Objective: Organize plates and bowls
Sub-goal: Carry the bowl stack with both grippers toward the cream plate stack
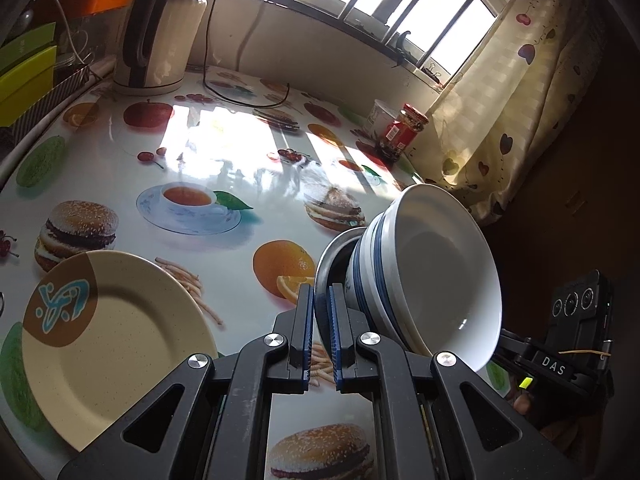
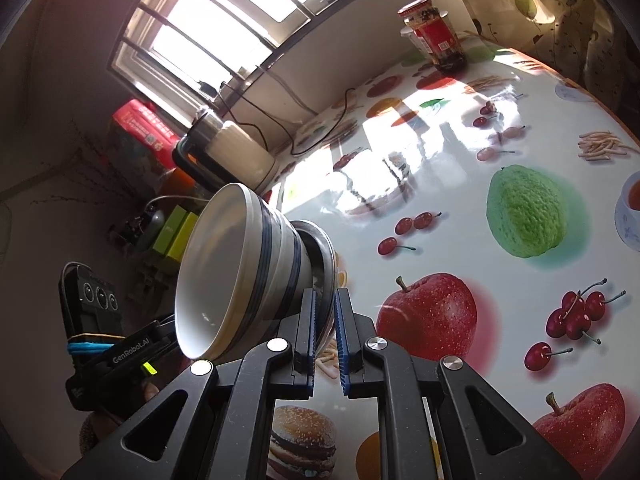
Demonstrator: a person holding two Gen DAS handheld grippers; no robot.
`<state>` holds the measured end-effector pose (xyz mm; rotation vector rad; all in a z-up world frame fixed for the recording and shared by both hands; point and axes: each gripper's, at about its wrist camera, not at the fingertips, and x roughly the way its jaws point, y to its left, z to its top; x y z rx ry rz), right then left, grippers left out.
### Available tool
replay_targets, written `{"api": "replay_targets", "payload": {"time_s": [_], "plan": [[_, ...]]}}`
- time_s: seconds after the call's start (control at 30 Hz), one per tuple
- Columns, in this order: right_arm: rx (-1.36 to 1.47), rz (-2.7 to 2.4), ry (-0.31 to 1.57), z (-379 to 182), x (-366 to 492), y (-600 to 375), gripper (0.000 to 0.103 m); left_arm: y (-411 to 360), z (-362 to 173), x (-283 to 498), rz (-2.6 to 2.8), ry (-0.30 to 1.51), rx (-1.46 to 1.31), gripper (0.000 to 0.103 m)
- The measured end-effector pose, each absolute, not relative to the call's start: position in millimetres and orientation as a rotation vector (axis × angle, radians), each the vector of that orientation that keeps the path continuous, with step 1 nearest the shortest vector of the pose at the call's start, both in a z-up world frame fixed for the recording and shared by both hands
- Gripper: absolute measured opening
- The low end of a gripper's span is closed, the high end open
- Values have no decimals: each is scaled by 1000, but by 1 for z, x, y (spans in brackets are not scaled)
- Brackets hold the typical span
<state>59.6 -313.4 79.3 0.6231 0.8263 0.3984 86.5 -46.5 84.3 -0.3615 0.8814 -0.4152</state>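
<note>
A stack of white bowls with blue stripes point(image 1: 436, 272) point(image 2: 240, 272) sits nested in a shallow metal dish point(image 1: 332, 256) point(image 2: 320, 240). The stack is held between both grippers, over the fruit-print table point(image 1: 224, 152). My left gripper point(image 1: 320, 296) is shut on the dish's rim from one side. My right gripper point(image 2: 326, 300) is shut on the same rim from the opposite side. A beige plate with a brown patch and blue mark point(image 1: 108, 344) lies flat on the table to the left of my left gripper.
An electric kettle point(image 1: 160, 36) point(image 2: 232, 152) with trailing cables stands at the table's back by the window. A red-lidded jar point(image 1: 404, 128) point(image 2: 436, 36) and a white cup point(image 1: 380, 116) stand near the curtain point(image 1: 512, 92). Green and orange boxes point(image 1: 28, 72) line the left edge.
</note>
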Motion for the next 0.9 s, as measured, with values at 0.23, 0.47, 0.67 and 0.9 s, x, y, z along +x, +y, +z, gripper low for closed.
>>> {"api": "replay_targets", "payload": {"time_s": [0.23,0.47,0.67,0.9], "plan": [[606,435,838,81,63,-299,11,-31,85,81,-377,876,-371,7],[591,471,852,82,67,-284,11,-17,85,74,-335,866,-385,6],[579,511,866,82,73,-268,11,0,86,67,-296,859,-400,6],[558,551,885,81,78,-250,11,17,85,60,-254,851,-417,6]]}}
